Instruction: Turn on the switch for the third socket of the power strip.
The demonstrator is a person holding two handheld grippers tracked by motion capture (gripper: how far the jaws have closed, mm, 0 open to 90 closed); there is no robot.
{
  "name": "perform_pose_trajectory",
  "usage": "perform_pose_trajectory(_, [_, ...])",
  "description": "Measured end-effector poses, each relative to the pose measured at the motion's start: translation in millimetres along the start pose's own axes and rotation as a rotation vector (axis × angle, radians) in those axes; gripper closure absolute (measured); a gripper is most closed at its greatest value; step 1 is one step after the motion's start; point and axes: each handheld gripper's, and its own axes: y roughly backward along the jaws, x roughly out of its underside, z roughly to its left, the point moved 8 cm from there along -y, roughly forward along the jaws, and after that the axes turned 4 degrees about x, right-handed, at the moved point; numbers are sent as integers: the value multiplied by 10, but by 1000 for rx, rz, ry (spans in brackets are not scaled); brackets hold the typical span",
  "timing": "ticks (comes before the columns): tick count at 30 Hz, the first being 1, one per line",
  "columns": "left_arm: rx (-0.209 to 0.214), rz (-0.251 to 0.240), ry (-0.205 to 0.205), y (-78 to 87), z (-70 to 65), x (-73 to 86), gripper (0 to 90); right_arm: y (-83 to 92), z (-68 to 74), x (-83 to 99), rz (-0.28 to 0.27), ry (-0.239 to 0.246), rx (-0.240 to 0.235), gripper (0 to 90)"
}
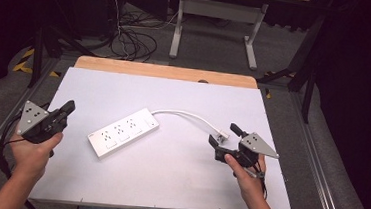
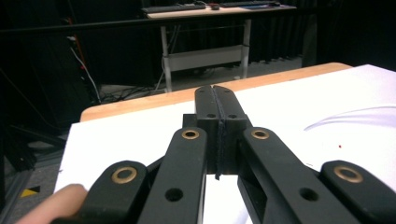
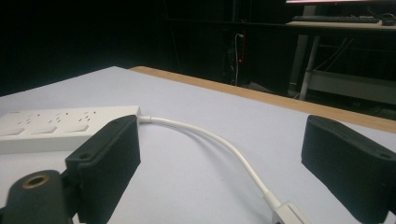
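Standing at the person's side of the worktop [image 1: 167, 183], I see both hands resting near the front edge, one to each side. The left gripper [image 1: 67, 109] sits well apart from everything, its jaws pressed flat together with nothing between them; I'd judge it is parked there to keep out of the way. The right gripper [image 1: 225, 133] has its jaws spread wide and aimed along the sheet, and the white plug [image 1: 222, 136] lies on the surface between them, not yet pinched. That placement looks like a line-up for a grasp on the plug end.

Further in, the white cable [image 1: 187, 115] arcs from the plug back to the power strip [image 1: 123, 132], which lies slantwise near the middle of the worktop, sockets up, with bare white sheet on all sides. There is plenty of open room to swing the plug toward the sockets; the slack in the cable seems enough for that, though the curve will have to fold back on itself.

At the far side the bare wooden edge [image 1: 166, 72] shows beyond the sheet, and past it a dark floor with loose wires [image 1: 133, 42] and a desk frame [image 1: 215, 21].
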Motion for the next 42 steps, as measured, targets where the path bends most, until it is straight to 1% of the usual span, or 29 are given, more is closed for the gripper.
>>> perform_pose_trajectory(1, [3,1,2,-4,-9,2,898,0,0,0,0,0,0,119])
perform_pose_trajectory(6, [30,17,-22,-27,-55,17,898,1,0,0,0,0,0,119])
perform_pose_trajectory(9, [38,26,-21,-46,-80,37,898,1,1,0,0,1,-1,119])
perform_pose_trajectory(11, [45,32,-30,-57,-93,45,898,0,1,5,4,0,-1,119])
perform_pose_trajectory(14, [57,38,-34,-67,-126,53,899,-1,0,8,6,2,0,119])
perform_pose_trajectory(15, [60,44,-42,-69,-129,59,898,0,1,7,6,1,-1,119])
perform_pose_trajectory(17, [69,46,-41,-81,-148,67,898,0,3,5,3,1,-1,120])
perform_pose_trajectory(19, [71,53,-50,-84,-151,72,898,0,2,6,4,1,-1,120])
perform_pose_trajectory(21, [75,54,-46,-89,-166,76,898,0,2,6,4,0,-1,120])
perform_pose_trajectory(29, [88,71,-59,-118,-199,107,898,-1,2,10,7,2,-1,120])
perform_pose_trajectory(36, [108,108,-75,-155,-242,159,898,1,1,12,7,-1,-1,120])
perform_pose_trajectory(42, [129,132,-102,-186,-295,190,898,3,-2,13,7,-2,0,120])
